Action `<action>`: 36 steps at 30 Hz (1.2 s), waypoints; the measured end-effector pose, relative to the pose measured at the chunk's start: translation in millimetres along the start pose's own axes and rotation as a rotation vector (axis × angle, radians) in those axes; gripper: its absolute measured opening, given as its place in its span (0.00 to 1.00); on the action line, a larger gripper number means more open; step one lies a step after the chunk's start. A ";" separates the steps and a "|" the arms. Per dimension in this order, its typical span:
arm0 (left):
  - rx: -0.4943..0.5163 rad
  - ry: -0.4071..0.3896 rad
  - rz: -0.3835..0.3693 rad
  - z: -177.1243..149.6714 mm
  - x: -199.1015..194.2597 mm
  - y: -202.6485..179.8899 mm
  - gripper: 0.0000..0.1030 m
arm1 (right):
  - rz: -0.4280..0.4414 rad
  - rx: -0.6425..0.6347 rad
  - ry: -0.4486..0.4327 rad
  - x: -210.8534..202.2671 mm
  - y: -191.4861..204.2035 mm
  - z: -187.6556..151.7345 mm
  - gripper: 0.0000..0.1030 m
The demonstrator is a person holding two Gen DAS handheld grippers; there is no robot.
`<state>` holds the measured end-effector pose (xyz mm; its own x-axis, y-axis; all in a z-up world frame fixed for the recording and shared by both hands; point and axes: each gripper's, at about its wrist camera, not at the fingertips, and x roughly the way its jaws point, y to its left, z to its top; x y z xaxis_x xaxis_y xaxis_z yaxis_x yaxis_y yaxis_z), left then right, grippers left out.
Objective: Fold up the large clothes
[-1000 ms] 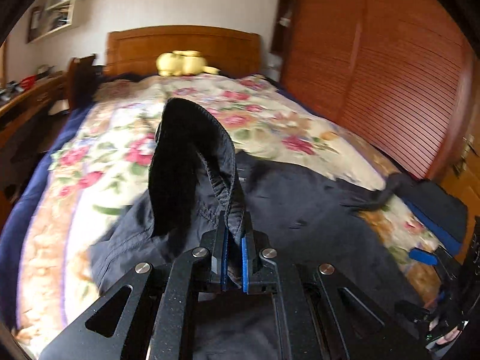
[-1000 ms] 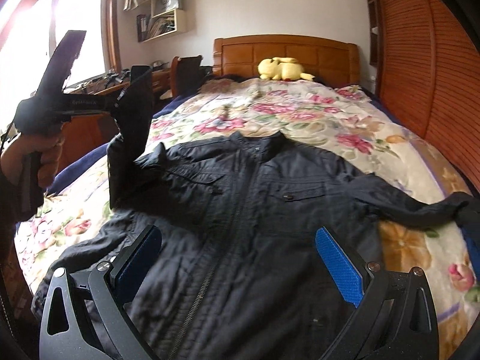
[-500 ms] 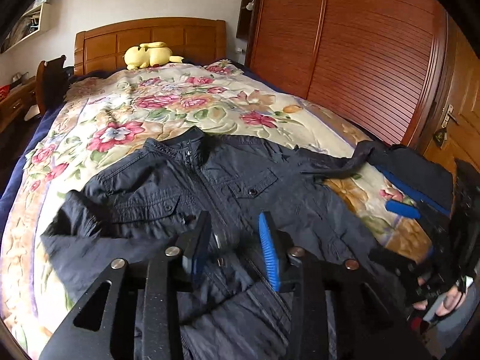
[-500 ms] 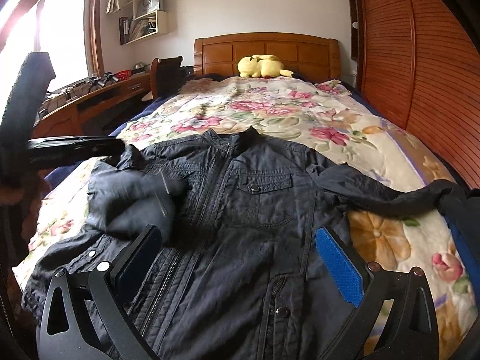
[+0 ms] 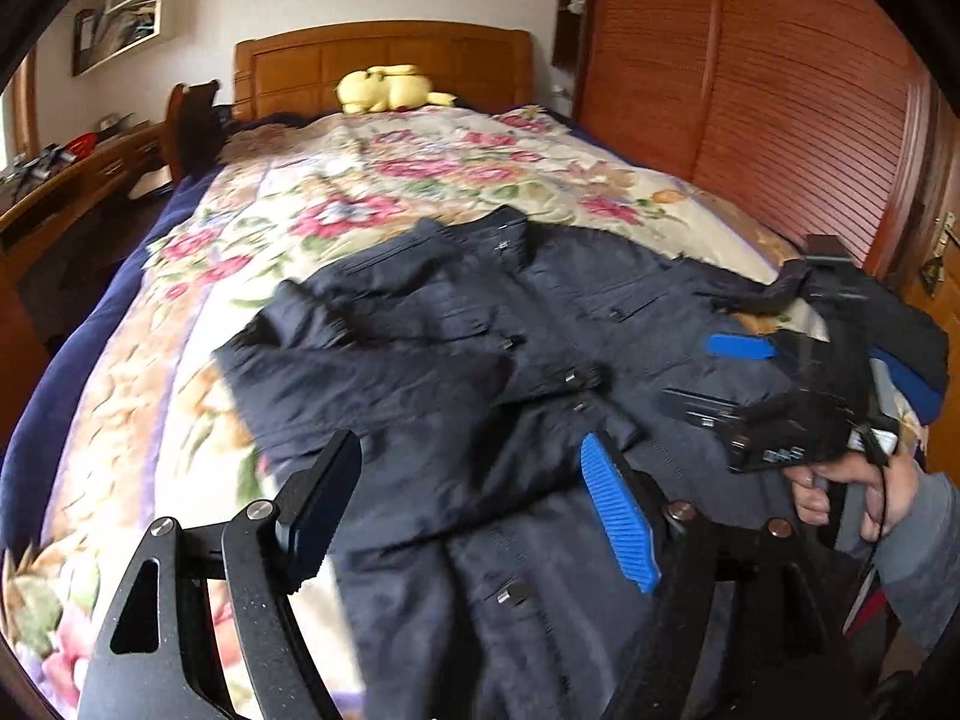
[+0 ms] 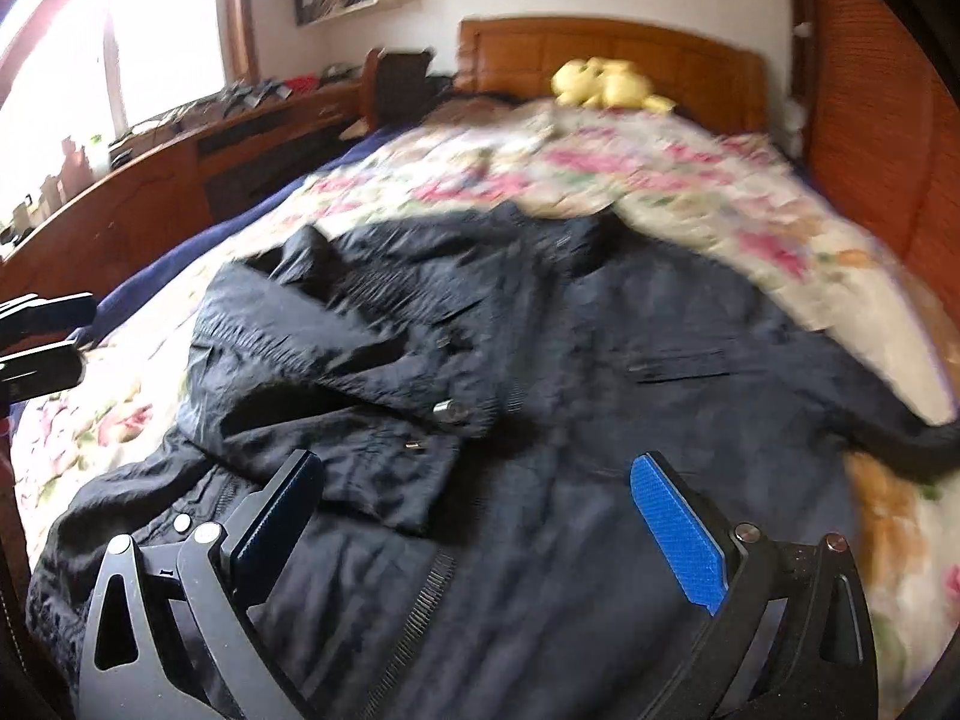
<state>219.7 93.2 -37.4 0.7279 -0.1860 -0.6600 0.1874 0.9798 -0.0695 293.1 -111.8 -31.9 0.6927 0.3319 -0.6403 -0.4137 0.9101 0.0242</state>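
Observation:
A dark navy jacket [image 5: 540, 300] [image 6: 600, 324] lies front up on the floral bedspread [image 5: 420, 162]. Its left sleeve [image 5: 372, 360] [image 6: 336, 360] is folded in across the chest, and the other sleeve [image 6: 876, 426] stretches out to the right. My left gripper [image 5: 474, 510] hovers over the jacket's lower front. Its jaws are opening wide, and the fabric lies below them, not pinched. My right gripper [image 6: 480, 522] is open above the zipper area, holding nothing. In the left wrist view a hand [image 5: 840, 480] holds it at the right.
A yellow plush toy [image 5: 390, 87] sits by the wooden headboard [image 5: 384, 54]. Slatted wardrobe doors [image 5: 780, 90] run along the bed's right side. A desk [image 6: 150, 180] and a chair [image 6: 396, 78] stand on the left. Another dark garment [image 5: 912, 348] lies at the bed's right edge.
My left gripper let go of the sleeve, which dropped folded across the chest, and its jaws went from shut to wide. Both grippers moved lower and closer over the jacket.

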 end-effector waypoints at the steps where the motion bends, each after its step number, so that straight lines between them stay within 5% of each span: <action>1: -0.005 0.000 0.011 -3.8 -2.1 4.7 0.74 | 0.032 -0.001 0.035 16.2 5.7 1.6 0.93; 11: -0.032 0.021 0.045 -31.3 -9.1 25.9 0.75 | 0.076 -0.028 0.203 91.1 13.0 1.0 0.55; 15: -0.039 0.022 0.049 -35.0 -9.5 25.2 0.75 | 0.073 -0.056 0.187 86.2 16.6 3.0 0.06; 23: -0.035 0.013 0.036 -31.8 -9.7 15.1 0.75 | 0.107 -0.024 0.082 39.9 1.5 6.4 0.04; 36: 0.003 0.001 -0.004 -20.3 -2.8 -27.1 0.75 | 0.046 -0.017 -0.052 -41.9 -22.7 -5.5 0.03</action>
<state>199.1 68.6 -48.8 0.7265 -0.1902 -0.6603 0.1928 0.9788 -0.0698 270.1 -147.8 -9.8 0.7022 0.3865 -0.5979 -0.4556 0.8893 0.0398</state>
